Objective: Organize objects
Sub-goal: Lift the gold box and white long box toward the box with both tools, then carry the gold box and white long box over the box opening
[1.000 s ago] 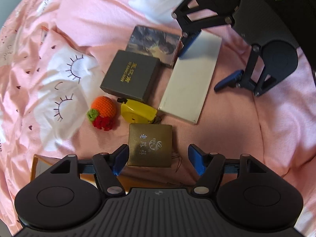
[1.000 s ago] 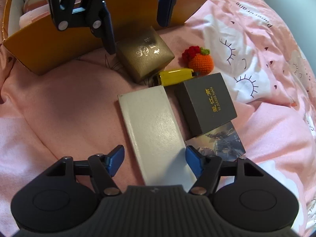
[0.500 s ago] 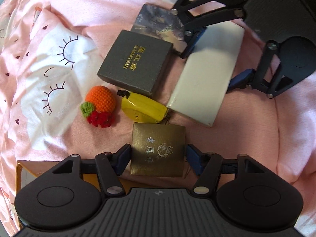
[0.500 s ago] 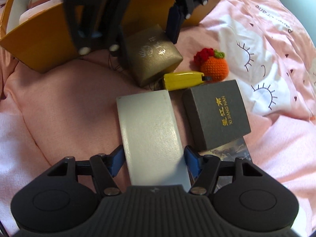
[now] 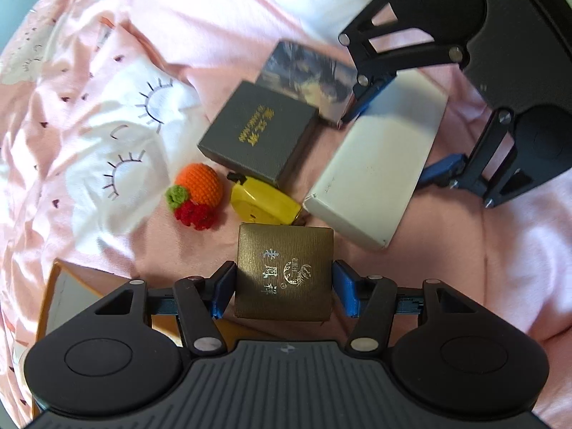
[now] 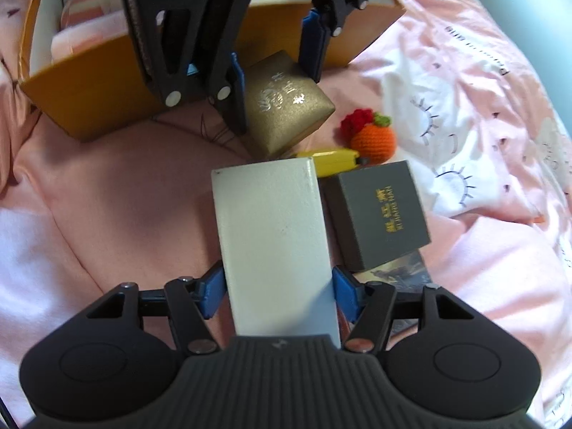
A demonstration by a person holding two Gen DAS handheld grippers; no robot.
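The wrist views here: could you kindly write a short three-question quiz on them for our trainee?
1. True or false: the yellow object lies between the crocheted fruit and the white box.
2. What colour is the lettering on the grey box?
3. Which thing lies nearest the orange carton? A gold box; B grey box; C crocheted fruit.
Key: 1 true; 2 gold; 3 A.

Four boxes: gold [image 5: 284, 271], grey [image 5: 258, 132], white [image 5: 379, 168], picture-printed [image 5: 307, 75]. One crochet fruit [image 5: 196, 193], one yellow tool [image 5: 262, 202], one bin [image 6: 89, 96].
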